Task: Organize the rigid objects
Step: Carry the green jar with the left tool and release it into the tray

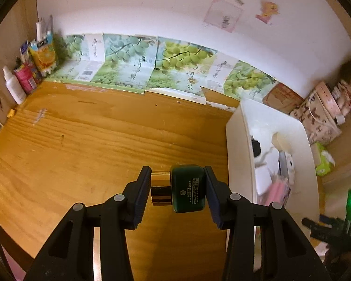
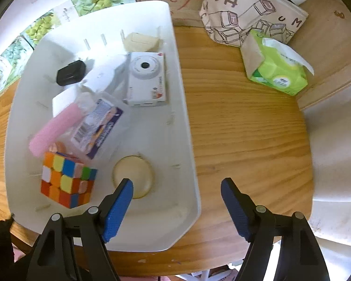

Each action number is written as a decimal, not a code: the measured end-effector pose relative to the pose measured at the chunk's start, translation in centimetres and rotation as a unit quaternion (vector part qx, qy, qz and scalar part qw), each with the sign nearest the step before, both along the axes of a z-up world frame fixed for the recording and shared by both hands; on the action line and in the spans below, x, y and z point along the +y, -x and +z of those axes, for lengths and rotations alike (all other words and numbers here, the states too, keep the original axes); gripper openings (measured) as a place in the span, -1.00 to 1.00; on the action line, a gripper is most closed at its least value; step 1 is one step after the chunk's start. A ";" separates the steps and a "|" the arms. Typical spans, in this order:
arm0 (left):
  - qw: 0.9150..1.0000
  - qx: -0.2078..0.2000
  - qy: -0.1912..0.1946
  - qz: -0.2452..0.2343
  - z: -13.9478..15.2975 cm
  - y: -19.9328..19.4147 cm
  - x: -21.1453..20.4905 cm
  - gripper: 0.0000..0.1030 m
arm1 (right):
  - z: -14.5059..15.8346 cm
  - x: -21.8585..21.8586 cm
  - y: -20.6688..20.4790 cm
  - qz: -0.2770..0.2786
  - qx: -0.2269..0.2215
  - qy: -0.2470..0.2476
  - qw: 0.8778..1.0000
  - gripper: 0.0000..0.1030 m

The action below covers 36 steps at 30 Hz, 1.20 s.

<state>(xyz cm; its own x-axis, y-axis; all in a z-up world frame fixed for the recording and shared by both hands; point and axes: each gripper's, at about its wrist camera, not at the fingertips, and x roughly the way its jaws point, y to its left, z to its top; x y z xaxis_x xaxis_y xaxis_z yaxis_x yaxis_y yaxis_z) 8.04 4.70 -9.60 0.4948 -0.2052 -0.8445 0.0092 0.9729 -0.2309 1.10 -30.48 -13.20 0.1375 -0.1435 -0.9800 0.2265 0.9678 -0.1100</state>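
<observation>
My left gripper (image 1: 177, 188) is shut on a dark green bottle with a gold cap (image 1: 187, 188), held sideways above the wooden table (image 1: 93, 145); the cap touches the left pad, the green base the right pad. The white bin (image 1: 239, 140) lies to its right. In the right wrist view my right gripper (image 2: 176, 187) stands open with nothing between its fingers, above the white bin's (image 2: 187, 140) near right rim. Inside the bin lie a Rubik's cube (image 2: 66, 180), a round cream disc (image 2: 133, 176), a pink tube (image 2: 56, 128), a packaged item (image 2: 98, 126), a white camera (image 2: 147, 79) and a black charger (image 2: 70, 72).
A green tissue pack (image 2: 276, 68) and a printed canvas bag (image 2: 245, 11) sit on the table right of the bin. Bottles and pouches (image 1: 30, 70) stand at the far left corner. Fruit-printed boxes (image 1: 152, 65) line the wall. A white sheet (image 2: 334, 164) covers the right edge.
</observation>
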 end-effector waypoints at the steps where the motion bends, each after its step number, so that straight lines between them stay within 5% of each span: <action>1: 1.000 -0.003 -0.007 -0.005 0.4 0.5 -0.3 -0.07 | 0.1 0.3 0.1 0.002 -0.004 0.002 1.000 0.51; 12: 0.994 -0.020 -0.049 -0.097 4.3 4.0 -6.9 -0.06 | 2.4 3.2 3.1 0.041 -0.053 -0.030 0.997 0.58; 28: 0.982 0.042 -0.074 -0.168 1.6 4.4 -16.6 -0.04 | 2.2 5.1 8.5 0.098 -0.040 -0.083 0.991 0.63; 30: 0.982 0.039 -0.077 -0.170 1.4 4.3 -17.2 0.02 | 2.0 4.9 8.7 0.094 -0.037 -0.089 0.991 0.62; 33: 0.982 0.034 -0.084 -0.165 1.5 4.3 -17.6 0.38 | 1.7 4.5 8.6 0.088 -0.030 -0.092 0.991 0.63; 36: 0.983 0.038 -0.087 -0.158 1.7 4.3 -17.0 0.44 | 1.9 4.5 8.1 0.089 -0.031 -0.098 0.991 0.63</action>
